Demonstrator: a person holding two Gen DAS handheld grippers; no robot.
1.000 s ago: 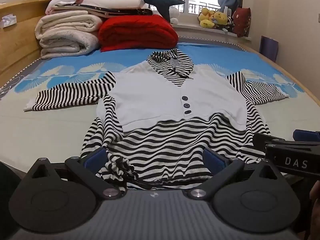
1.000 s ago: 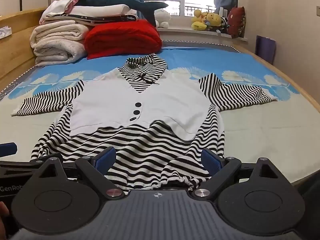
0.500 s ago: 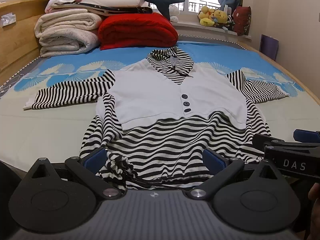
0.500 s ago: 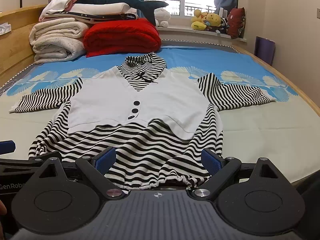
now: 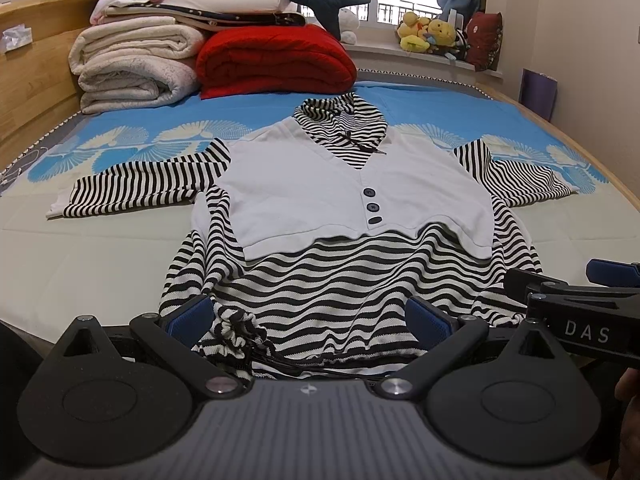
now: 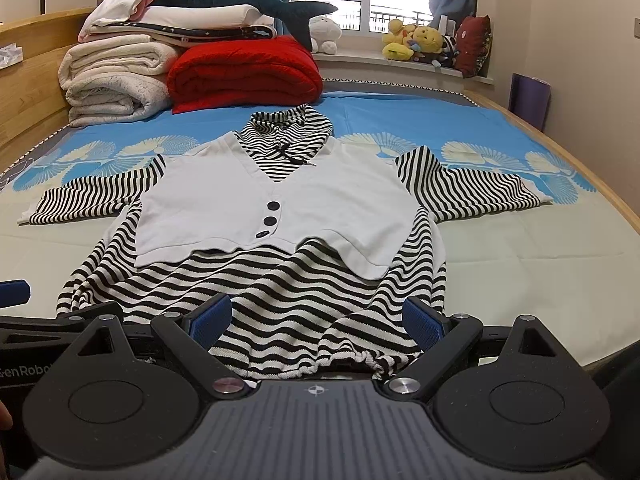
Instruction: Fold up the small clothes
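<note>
- I see bare bed sheet [image 5: 92, 264] left and right of the striped top [image 5: 344, 280]: open passage for either gripper.
- Far left, folded blankets [image 5: 136, 64] and a red quilt [image 5: 276, 60] block the way.
- Right gripper [image 5: 560, 280] crowds my near right.

Wooden-framed bed [image 5: 592, 168] under a blue-and-cream sheet [image 5: 440, 112] with fan prints. Spread flat across the middle, sleeves out: a striped top with white vest panel [image 5: 320, 200]. At the far end, side by side: rolled cream blankets [image 5: 132, 68] and a folded red quilt [image 5: 272, 60].
</note>
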